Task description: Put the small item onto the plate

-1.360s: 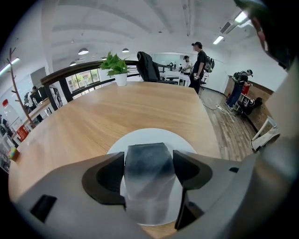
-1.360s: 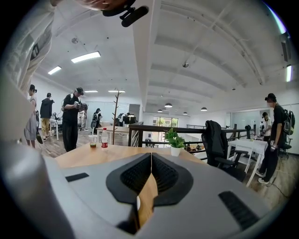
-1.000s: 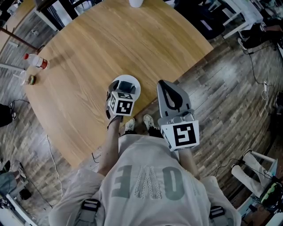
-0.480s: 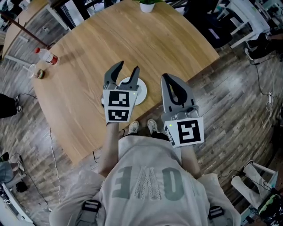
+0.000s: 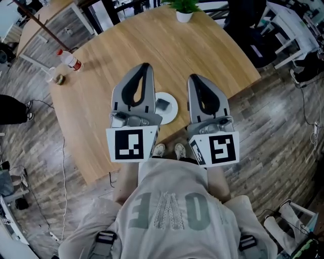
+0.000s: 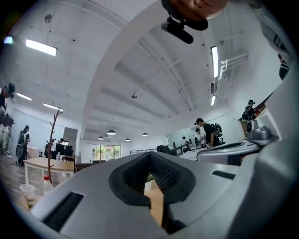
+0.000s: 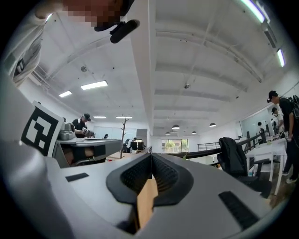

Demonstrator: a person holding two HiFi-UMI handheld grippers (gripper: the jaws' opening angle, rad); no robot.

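A small dark grey item (image 5: pixel 162 104) lies on the white plate (image 5: pixel 172 114), near the front edge of the round wooden table (image 5: pixel 116 55). My left gripper (image 5: pixel 146 65) is held up above the table just left of the plate; its jaws have closed together with nothing between them. The left gripper view shows that gripper (image 6: pixel 150 154) shut and empty, pointing level across the room. My right gripper (image 5: pixel 194 77) hangs right of the plate, also shut and empty; in its own view the right gripper (image 7: pixel 150 156) has its jaws meeting.
A red-capped bottle (image 5: pixel 70 59) and a clear cup (image 5: pixel 56 78) stand at the table's far left edge. A potted plant (image 5: pixel 184 11) sits at the far edge. Wooden floor, desks, chairs and people surround the table.
The left gripper rose from over the plate, and its jaws went from open to shut. The small item now shows lying on the plate. The right gripper stayed much the same.
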